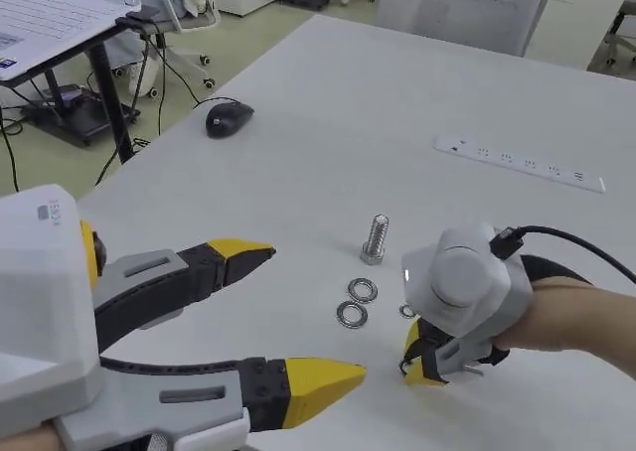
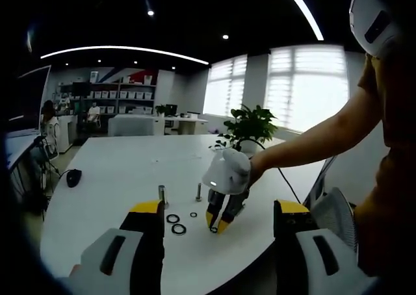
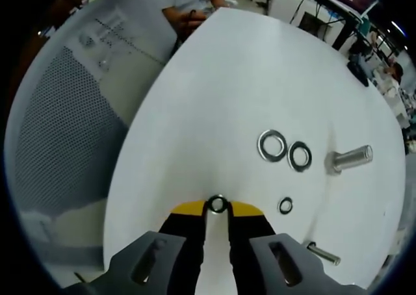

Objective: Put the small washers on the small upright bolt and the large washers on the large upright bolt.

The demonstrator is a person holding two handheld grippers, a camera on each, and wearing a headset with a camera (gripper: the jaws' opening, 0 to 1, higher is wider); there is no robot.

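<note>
A large upright bolt [image 1: 375,240] stands mid-table, with two large washers [image 1: 363,290] [image 1: 352,314] lying flat just in front of it. One small washer [image 1: 407,312] lies beside my right gripper [image 1: 422,367]. In the right gripper view that gripper [image 3: 218,207] is shut on a small washer [image 3: 218,205] at its tips, low over the table. The small bolt [image 3: 322,254] stands to its right, with a loose small washer [image 3: 285,206] between them. My left gripper [image 1: 298,312] hovers open at the near left, holding nothing. The left gripper view shows the small bolt [image 2: 199,192] upright beside the large bolt [image 2: 162,195].
A black mouse [image 1: 229,119] sits at the table's far left edge and a white power strip [image 1: 519,163] lies at the far right. A laptop [image 1: 40,14] rests on a stand beyond the table [image 1: 328,123]. A grey chair [image 1: 452,9] stands behind it.
</note>
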